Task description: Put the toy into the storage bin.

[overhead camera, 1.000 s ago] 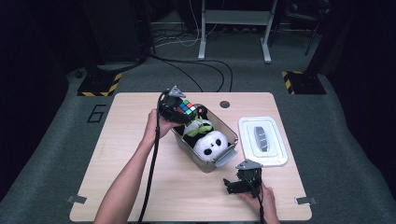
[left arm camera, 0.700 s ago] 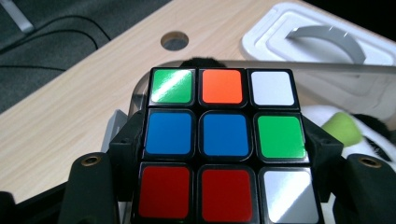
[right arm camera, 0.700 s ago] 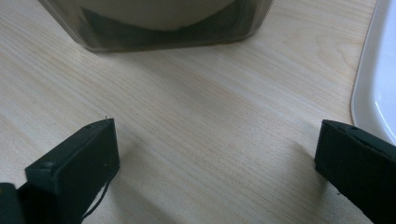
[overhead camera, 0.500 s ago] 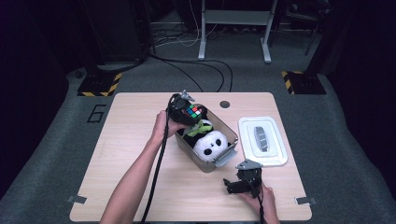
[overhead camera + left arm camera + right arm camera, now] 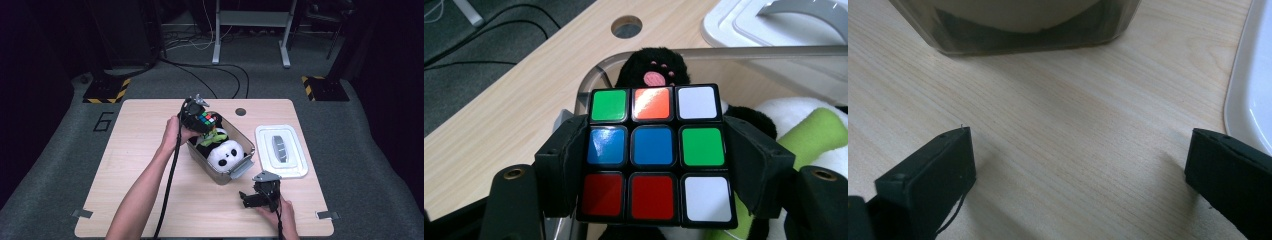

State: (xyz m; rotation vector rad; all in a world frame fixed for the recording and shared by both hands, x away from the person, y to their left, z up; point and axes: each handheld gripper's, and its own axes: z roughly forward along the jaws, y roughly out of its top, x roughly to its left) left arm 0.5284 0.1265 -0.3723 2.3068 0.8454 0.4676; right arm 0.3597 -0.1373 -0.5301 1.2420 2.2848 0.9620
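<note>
A: L gripper (image 5: pixel 200 119) status?
B: Clamped on puzzle cube (image 5: pixel 656 152), held over far end of bin (image 5: pixel 245 145), above panda plush (image 5: pixel 226 154).
A: R gripper (image 5: pixel 1080 175)?
B: Jaws wide, nothing in them, low over surface (image 5: pixel 135 165) near lid (image 5: pixel 295 167).

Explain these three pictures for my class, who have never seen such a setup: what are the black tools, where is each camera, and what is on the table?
A person at a pale wooden table holds a black two-jaw gripper in each hand. One picture looks down from above; each of the others comes from a camera riding on one gripper. The left gripper clamps a multicoloured puzzle cube over a clear plastic bin, which holds a black-and-white panda soft toy. The right gripper rests open on the table near the bin. The bin's white plastic lid lies beside it.
</note>
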